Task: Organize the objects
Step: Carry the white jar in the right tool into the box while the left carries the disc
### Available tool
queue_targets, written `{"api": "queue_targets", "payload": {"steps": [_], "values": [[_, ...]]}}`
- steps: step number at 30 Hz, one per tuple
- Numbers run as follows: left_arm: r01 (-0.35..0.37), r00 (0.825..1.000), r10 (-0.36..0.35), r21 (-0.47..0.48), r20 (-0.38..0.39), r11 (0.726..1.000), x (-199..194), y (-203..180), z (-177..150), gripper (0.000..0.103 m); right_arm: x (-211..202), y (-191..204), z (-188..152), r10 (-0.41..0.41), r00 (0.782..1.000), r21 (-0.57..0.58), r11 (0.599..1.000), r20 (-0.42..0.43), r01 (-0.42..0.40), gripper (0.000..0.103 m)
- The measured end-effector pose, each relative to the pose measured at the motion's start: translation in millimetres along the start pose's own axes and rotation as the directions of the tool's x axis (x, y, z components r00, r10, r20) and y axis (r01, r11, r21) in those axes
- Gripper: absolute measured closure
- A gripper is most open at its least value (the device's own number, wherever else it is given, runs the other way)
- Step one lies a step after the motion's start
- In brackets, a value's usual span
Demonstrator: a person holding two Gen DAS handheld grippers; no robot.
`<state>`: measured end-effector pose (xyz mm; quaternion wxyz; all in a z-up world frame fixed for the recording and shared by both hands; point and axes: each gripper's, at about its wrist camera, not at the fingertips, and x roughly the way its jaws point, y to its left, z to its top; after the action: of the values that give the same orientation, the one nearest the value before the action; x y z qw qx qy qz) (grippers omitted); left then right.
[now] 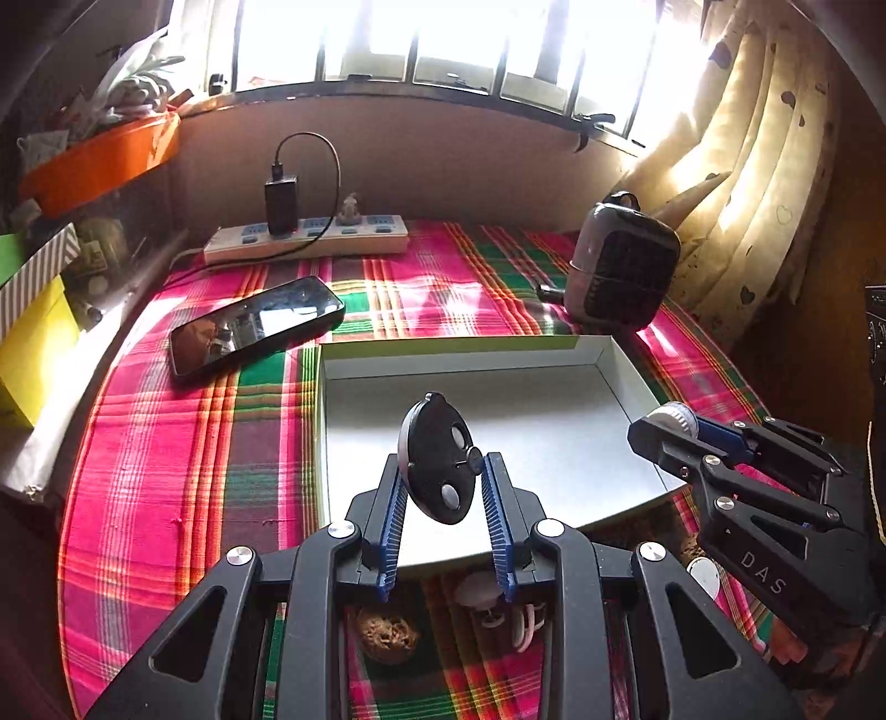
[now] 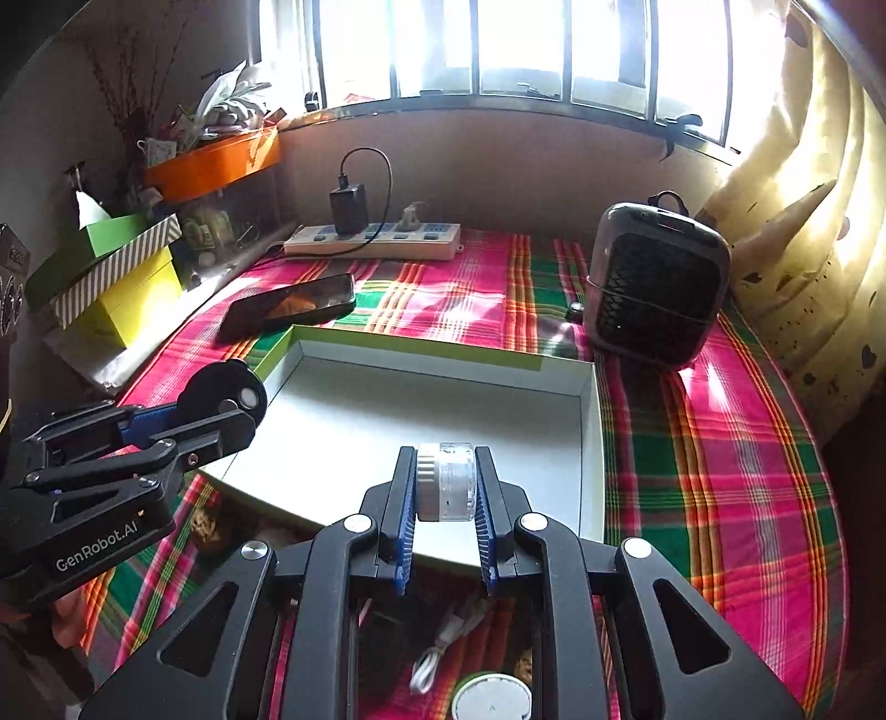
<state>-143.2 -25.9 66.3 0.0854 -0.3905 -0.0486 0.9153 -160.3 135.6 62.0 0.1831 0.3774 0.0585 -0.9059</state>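
both loads held above the shallow white cardboard tray point(image 1: 609, 354), nothing inside it yet.
left gripper point(image 1: 443, 476) jaws pinch a black oval disc point(image 1: 437, 459); right gripper point(image 2: 446, 482) jaws pinch a clear round puck point(image 2: 446, 481).

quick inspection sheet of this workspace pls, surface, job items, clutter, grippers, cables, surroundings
surface: plaid cloth, pink and green, covers the table.
job's things: shallow white box, open, nothing lying in it; black disc and small clear cylinder held above it.
clutter: phone face up left of the box; small heater at back right; stacked boxes far left.
grippers: left gripper shut on black disc; right gripper shut on small clear cylinder.
cables: power strip with charger and looped black cable.
surroundings: barred window, curtain at right.
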Motion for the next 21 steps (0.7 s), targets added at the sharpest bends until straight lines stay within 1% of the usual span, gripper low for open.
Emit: {"api": "queue_targets", "payload": {"steps": [4,9,12,21], "values": [[-0.004,1.0,0.004,0.009,-0.011,1.0,13.5,0.7,9.2,0.078,16.0,-3.5,11.2,-0.002,1.0,0.006,1.0,-0.022,0.002,0.083],[-0.014,0.999,0.015,0.016,-0.048,1.0,35.2,3.1,16.6,0.077,37.5,-6.4,22.4,-0.013,0.998,0.004,1.0,-0.055,0.014,0.083],[-0.018,0.997,0.019,0.008,-0.074,1.0,49.0,6.3,19.4,0.077,52.9,-9.7,26.3,-0.013,0.997,0.014,1.0,-0.082,0.014,0.083],[-0.044,0.994,0.046,0.017,-0.104,0.999,78.0,14.8,26.6,0.077,92.2,-18.4,33.4,-0.036,0.986,0.025,0.999,-0.161,0.04,0.083]]}}
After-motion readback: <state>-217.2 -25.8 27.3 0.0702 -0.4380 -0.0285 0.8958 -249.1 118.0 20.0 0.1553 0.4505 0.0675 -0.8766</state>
